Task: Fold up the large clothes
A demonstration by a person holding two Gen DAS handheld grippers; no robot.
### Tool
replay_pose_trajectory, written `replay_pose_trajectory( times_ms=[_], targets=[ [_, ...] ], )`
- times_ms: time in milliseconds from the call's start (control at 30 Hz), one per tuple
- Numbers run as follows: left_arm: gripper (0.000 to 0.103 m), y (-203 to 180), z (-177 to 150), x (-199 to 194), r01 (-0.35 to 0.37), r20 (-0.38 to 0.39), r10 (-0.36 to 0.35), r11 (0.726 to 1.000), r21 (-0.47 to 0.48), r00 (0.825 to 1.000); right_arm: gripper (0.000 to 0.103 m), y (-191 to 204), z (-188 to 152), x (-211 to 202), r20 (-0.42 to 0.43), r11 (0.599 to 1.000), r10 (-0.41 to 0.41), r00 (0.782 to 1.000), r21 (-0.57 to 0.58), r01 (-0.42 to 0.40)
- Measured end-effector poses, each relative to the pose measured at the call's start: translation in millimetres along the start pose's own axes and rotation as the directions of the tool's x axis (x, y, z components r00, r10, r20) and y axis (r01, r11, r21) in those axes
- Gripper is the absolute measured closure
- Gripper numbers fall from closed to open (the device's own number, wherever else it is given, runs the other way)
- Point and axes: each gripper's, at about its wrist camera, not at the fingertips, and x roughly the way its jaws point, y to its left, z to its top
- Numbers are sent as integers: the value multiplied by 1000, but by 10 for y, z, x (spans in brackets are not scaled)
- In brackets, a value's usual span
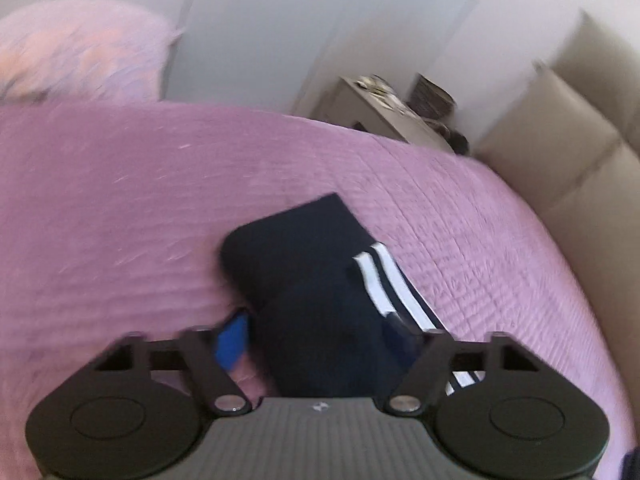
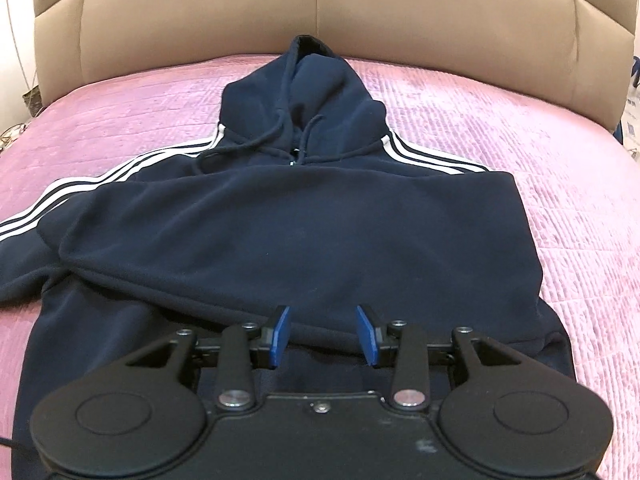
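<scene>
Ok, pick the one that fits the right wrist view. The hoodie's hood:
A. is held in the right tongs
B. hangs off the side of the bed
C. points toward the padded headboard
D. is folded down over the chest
C: the hood of the navy hoodie lies flat on the pink bedspread, its tip toward the beige headboard, while the right tongs stand open with nothing in them.

My right gripper point(image 2: 325, 338) is showing black linkage arms, two round black discs, silver pivot screws and blue pads point(image 2: 282, 330). My left gripper point(image 1: 320, 340) is wearing the same black frame, ribbed grey centre.
</scene>
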Motion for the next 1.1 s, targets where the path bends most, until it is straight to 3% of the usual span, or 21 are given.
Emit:
replay_pose_trajectory(
  times_ms=[33,100,200,300,367,433,533,633,767,867,900,933,1000,1100],
  targets=[
    [57,-52,-16,34,-36,3,36,999,40,999,55,4,-33,5,-3,1000,0,1000,5,0],
    [90,-199,-85,17,-105,34,101,981,163,994,55,5,-94,4,-9,1000,2,1000,17,-2],
    [93,-424,-183,-195,-101,79,82,954,284,994,55,-16,-180,-34,-8,999,3,1000,32,-3],
    [93,-801,-330,-700,-24,165,-49,911,412,985,55,-63,-235,-89,7,999,-5,1000,35,5],
    [93,-1126,-496,-1101,80,179,-193,862,501,965,55,-124,-233,-134,21,999,-7,1000,46,6],
    [93,-1471,-711,-1499,188,159,-337,791,582,928,55,-205,-205,-189,41,998,-7,999,68,4],
    [93,-1993,-1120,-1973,358,74,-523,673,647,849,55,-322,-136,-279,73,995,-11,997,98,4],
    [93,-2460,-1593,-2344,525,-43,-662,552,648,748,55,-445,-46,-403,115,993,-11,993,116,-2],
    [93,-3005,-2240,-2730,688,-176,-780,391,612,600,55,-619,52,-573,168,992,-27,985,127,6],
    [92,-3369,-2696,-2872,769,-285,-814,277,576,506,55,-782,78,-673,194,989,-50,980,149,21],
    [90,-3472,-2867,-2896,787,-324,-813,243,566,484,55,-839,76,-691,197,987,-60,979,159,28],
    [86,-3561,-3019,-2856,798,-358,-803,224,560,477,55,-884,62,-695,197,985,-69,978,167,36],
    [59,-3690,-3341,-2709,820,-454,-755,189,540,473,54,-987,28,-661,185,983,-80,979,179,46],
    [52,-3636,-3617,-2452,819,-545,-664,186,543,512,45,-1100,-7,-540,149,978,-64,987,208,32]
  ],
)
